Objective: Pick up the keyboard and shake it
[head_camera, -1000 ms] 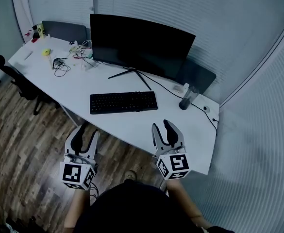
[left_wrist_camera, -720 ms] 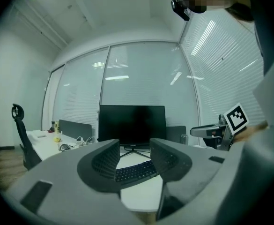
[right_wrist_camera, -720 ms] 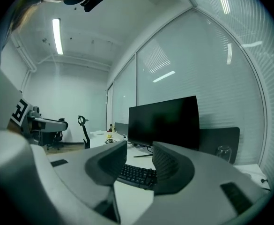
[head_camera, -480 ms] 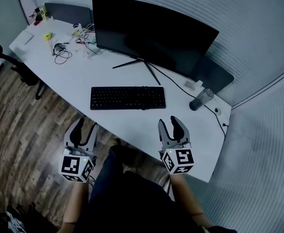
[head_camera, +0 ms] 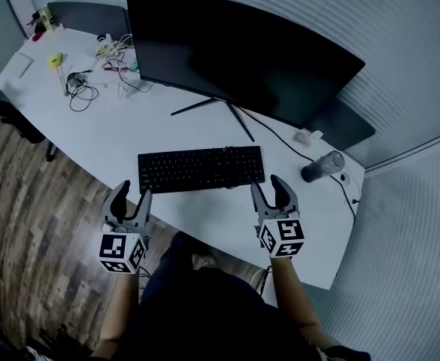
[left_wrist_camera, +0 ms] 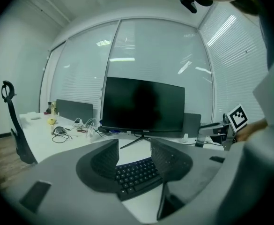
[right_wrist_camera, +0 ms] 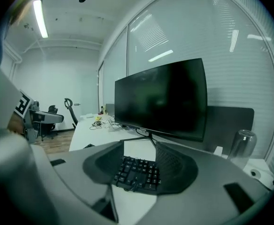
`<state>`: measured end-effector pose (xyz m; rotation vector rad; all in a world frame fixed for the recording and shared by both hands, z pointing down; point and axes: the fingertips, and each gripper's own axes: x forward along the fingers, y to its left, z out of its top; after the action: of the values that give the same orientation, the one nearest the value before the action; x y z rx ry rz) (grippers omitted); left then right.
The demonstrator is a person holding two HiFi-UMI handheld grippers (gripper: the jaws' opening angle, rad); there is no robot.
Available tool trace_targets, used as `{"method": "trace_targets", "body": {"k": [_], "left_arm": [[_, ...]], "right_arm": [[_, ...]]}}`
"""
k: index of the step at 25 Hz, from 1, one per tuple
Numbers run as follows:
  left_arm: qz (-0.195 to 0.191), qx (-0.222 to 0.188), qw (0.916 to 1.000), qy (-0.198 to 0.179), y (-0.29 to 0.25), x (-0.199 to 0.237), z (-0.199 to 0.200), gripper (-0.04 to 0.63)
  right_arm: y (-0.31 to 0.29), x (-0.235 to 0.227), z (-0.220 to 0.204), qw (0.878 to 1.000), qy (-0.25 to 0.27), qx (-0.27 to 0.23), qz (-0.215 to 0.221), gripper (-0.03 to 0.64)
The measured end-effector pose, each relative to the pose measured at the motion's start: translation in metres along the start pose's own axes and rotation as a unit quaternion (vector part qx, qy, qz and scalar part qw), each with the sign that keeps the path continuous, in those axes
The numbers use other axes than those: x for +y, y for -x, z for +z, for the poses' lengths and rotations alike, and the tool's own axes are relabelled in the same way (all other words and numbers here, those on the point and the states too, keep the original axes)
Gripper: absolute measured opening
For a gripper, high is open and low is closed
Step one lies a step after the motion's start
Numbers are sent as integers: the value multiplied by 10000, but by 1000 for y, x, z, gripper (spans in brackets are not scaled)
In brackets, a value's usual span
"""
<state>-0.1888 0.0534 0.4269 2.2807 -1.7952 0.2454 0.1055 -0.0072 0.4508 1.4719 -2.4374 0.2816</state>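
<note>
Plastic, by the look of it, makes up the black keyboard (head_camera: 201,169), which in the head view lies flat and keys-up on the white bench (head_camera: 92,138), just in front of the monitor (head_camera: 235,51) and its stand. Its long axis runs roughly parallel to the monitor's face. It should handle as a stiff, fairly light slab with smooth, thin edges that could slip during a shake. The two short ends look like the best places to hold it, one per gripper, gripping the frame and not the yielding keys. The left gripper (head_camera: 133,192) sits on the side of the keyboard away from the monitor, near its left end, and the right gripper (head_camera: 267,185) sits likewise near its right end; neither touches it. In the left gripper view the jaws stand partly apart, have just been opening and hold nothing, with the keyboard's left end (left_wrist_camera: 137,172) showing beyond the gap, nearer than the monitor. In the right gripper view the jaws are likewise partly apart, just opening and empty, with the keyboard's right end (right_wrist_camera: 136,172) framed ahead of them.
</note>
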Motion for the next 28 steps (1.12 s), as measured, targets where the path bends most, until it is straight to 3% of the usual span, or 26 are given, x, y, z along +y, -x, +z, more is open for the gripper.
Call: {"method": "trace_targets", "body": {"k": [6,13,20,28], "left_arm": [[-231,557,9980,187,-58,41,-30,209],[-580,1356,9876,533,-104,67,-77,235],[-822,2265,9648,1052,-119,75,-128,284],[-813,2802,9451,1471,-122,77,-157,322]], "right_arm": [[-50,-19,-18,9987,-96,441,-254,206],[-79,-43,-51,9920,-306,1083,-574,219],[-95,-62,-82,9831,-496,1676,-545,234],[-116,-79,-124,9638,-860,2524,-6,272]]}}
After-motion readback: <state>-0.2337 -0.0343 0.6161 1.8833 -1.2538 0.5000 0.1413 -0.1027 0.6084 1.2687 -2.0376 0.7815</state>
